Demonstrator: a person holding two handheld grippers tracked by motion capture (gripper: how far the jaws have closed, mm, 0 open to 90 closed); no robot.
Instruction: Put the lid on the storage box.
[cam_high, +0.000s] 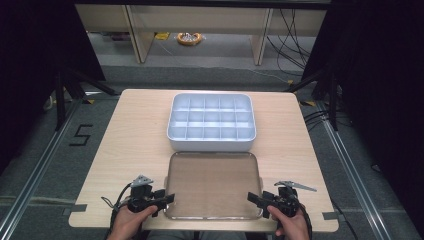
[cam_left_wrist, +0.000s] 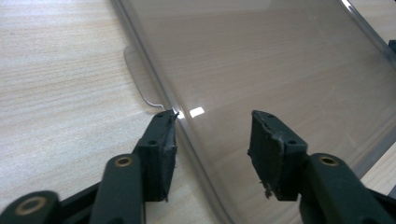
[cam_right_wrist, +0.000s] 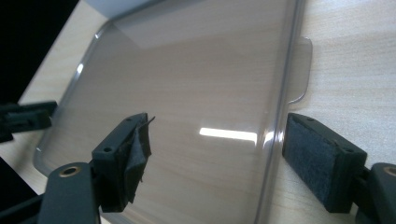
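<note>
Both pairs of jaws stand wide open, and we hold nothing in either. We see the left gripper (cam_high: 167, 199) at the near left edge of the clear lid (cam_high: 212, 185), and the right gripper (cam_high: 253, 198) at its near right edge, the two pointing inward toward each other across it.

From the left gripper view, that gripper (cam_left_wrist: 212, 140) straddles the lid (cam_left_wrist: 261, 70) rim: one jaw sits outside the rim over bare table (cam_left_wrist: 56, 84), its tip just at the edge near the small side tab (cam_left_wrist: 140, 74), and the other jaw sits over the lid's flat face. Whether either pad touches the plastic we cannot tell.

From the right gripper view, the right gripper (cam_right_wrist: 217, 135) straddles the opposite rim the same way: one jaw is over the lid (cam_right_wrist: 187, 79), the other is outside the rim over the table (cam_right_wrist: 355, 60), just short of the tab (cam_right_wrist: 301, 70) on that side. The tip of the left gripper (cam_right_wrist: 25, 116) shows at the far edge.

The lid lies flat on the near half of the table (cam_high: 135, 130), its far edge just beside the white divided tray (cam_high: 211, 122), which sits at the table's middle with its compartments empty.
</note>
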